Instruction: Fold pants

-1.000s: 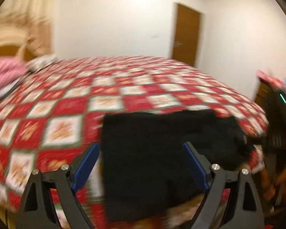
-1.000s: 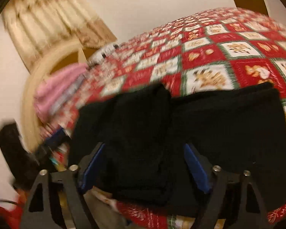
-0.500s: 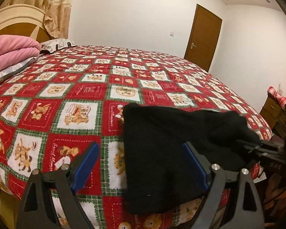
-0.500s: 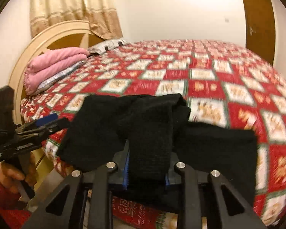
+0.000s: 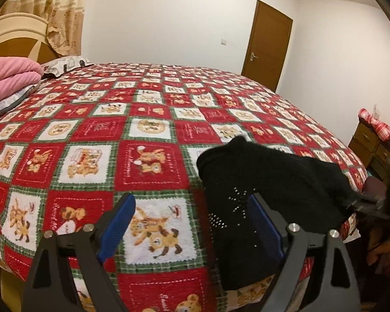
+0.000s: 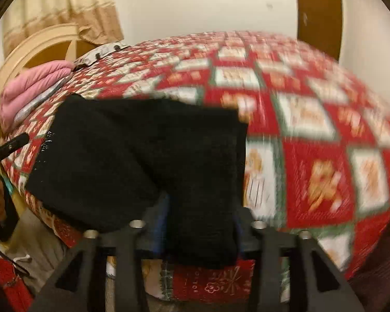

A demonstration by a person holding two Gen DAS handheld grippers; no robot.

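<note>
- Left wrist view: the left hand-held gripper [image 5: 192, 223] stands wide apart, clasping nothing; the black pants [image 5: 267, 189] lie at the near edge of the bed [image 5: 148, 119], draped over its right finger.
- Right wrist view, blurred: the right hand-held gripper [image 6: 199, 234] has a fold of the pants [image 6: 148, 153] between its opening jaws.

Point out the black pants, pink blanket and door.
black pants [image 5: 273, 176], left wrist view, raised fold of the fabric.
pink blanket [image 5: 7, 78], left wrist view, folded stack's top layer.
door [image 5: 269, 44], left wrist view, middle of the brown panel.
</note>
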